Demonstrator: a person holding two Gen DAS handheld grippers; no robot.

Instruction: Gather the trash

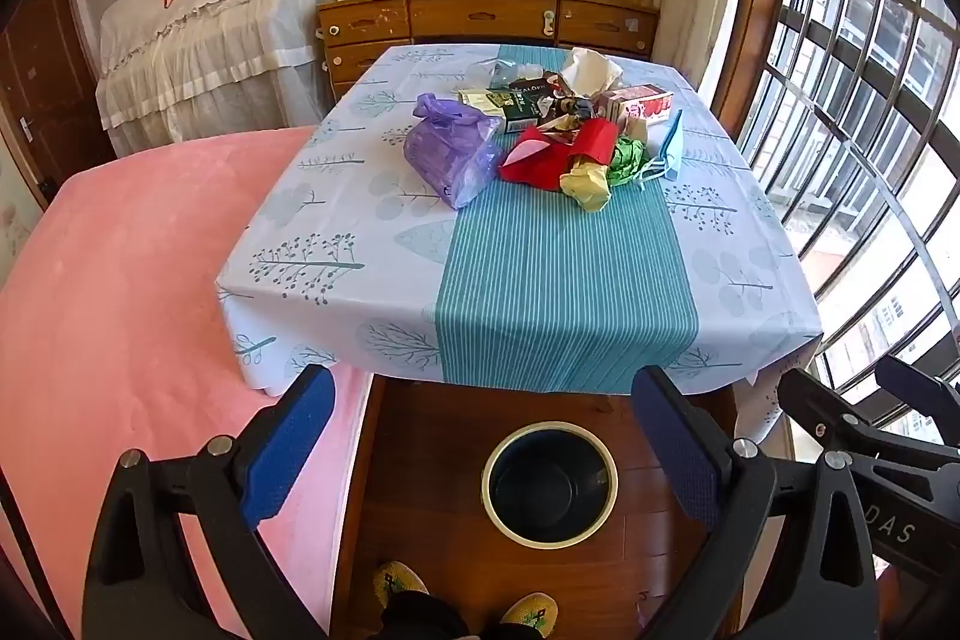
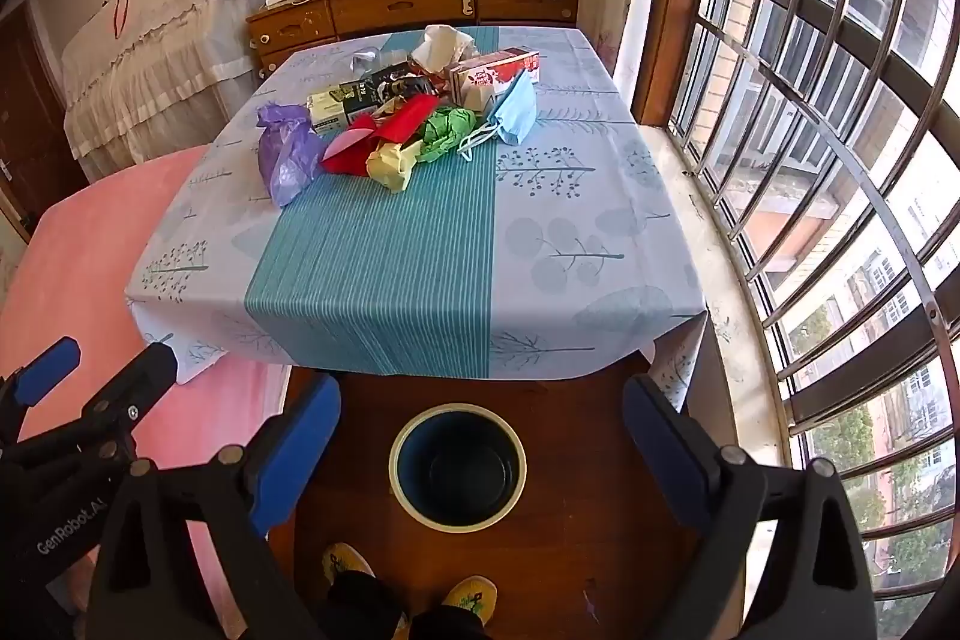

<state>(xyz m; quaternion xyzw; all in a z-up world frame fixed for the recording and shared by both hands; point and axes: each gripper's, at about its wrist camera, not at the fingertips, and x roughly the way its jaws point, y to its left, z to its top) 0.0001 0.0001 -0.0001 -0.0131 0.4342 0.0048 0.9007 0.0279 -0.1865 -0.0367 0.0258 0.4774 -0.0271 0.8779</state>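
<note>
A heap of trash lies at the far middle of the table point(image 1: 336, 250) point(image 2: 600, 292): a purple plastic bag point(image 1: 447, 154) point(image 2: 287, 154), red paper point(image 1: 555, 154) point(image 2: 372, 142), a yellow paper wad point(image 1: 588, 184) point(image 2: 393, 163), green crumpled paper point(image 1: 627, 154) point(image 2: 447, 130), a blue face mask point(image 1: 672, 145) point(image 2: 516, 109), cartons and a white tissue point(image 1: 591, 67) point(image 2: 444, 43). A dark round bin point(image 1: 549, 484) point(image 2: 457, 466) stands on the wooden floor before the table. My left gripper point(image 1: 486, 436) and right gripper point(image 2: 480, 436) both hover open above the bin, well short of the trash, nothing between their fingers.
A pink bed point(image 1: 138, 292) point(image 2: 78, 244) borders the table's left side. A barred window point(image 1: 870, 130) point(image 2: 840, 130) runs along the right. A wooden dresser point(image 1: 486, 19) point(image 2: 408, 7) and a lace-covered piece of furniture point(image 1: 210, 40) stand behind. The person's yellow shoes point(image 1: 396, 583) point(image 2: 345, 565) are near the bin.
</note>
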